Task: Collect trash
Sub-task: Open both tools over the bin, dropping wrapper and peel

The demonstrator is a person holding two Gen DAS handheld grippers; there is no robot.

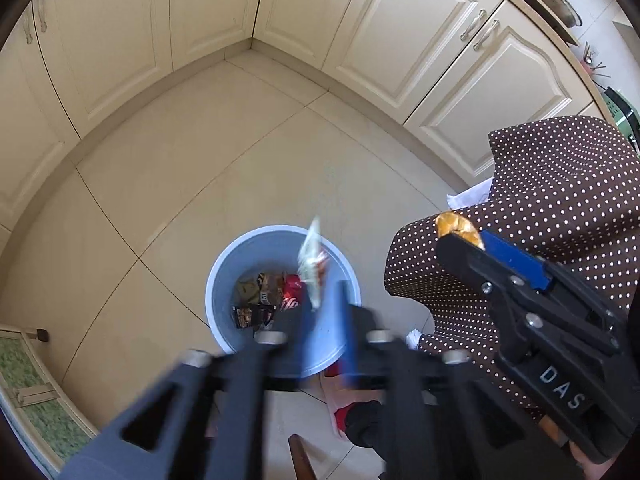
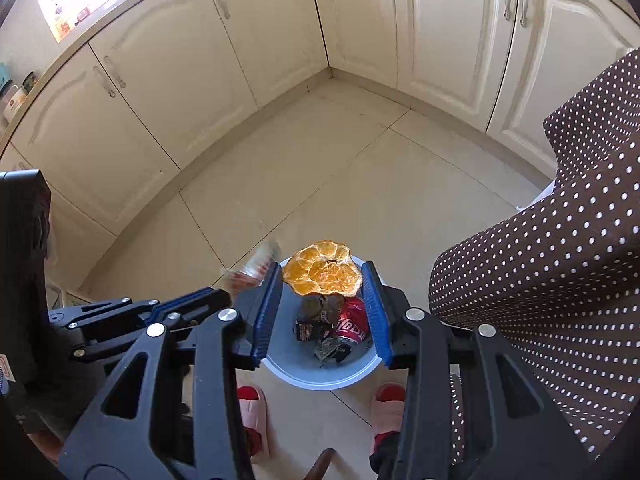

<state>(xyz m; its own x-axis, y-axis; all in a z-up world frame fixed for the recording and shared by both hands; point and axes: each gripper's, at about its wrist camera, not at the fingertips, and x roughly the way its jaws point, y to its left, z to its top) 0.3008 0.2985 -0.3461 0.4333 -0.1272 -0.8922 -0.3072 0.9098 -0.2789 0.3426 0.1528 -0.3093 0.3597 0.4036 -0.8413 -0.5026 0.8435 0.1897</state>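
Right wrist view: your right gripper (image 2: pixel 322 280) hangs over one pale blue bin (image 2: pixel 320 372) on the cream tile floor (image 2: pixel 320 184), its two blue-padded fingers (image 2: pixel 267 312) spread apart with a single orange peel (image 2: pixel 322 274) spanning the gap between their tips. Whether the pads actually press the peel, you cannot tell from this angle. Inside the bin lie one crushed red can (image 2: pixel 354 320) and several dark wrappers (image 2: pixel 316 330), at least three, bunched on the bottom. Two red-and-pink slippers (image 2: pixel 252 404) stand just beside the bin's near rim, one on each side. Your left gripper (image 2: pixel 224 300) reaches in from the bin's left, and one blurred, pale printed wrapper (image 2: pixel 260 266) shows at its tip.

Left wrist view: the same bin (image 1: pixel 224 280) sits ahead of your left gripper (image 1: pixel 324 300), whose fingers (image 1: pixel 347 332) are smeared by motion blur and stand apart. One white-and-red wrapper (image 1: pixel 314 264) hangs above the bin's opening, off the finger tips; no contact is visible. The right gripper (image 1: pixel 460 236) hovers to the bin's right, in front of a brown polka-dot cloth (image 1: pixel 560 200), with the orange peel (image 1: pixel 456 226) at its tip. Cream cabinet doors (image 1: pixel 420 40) wrap the corner beyond the bin.
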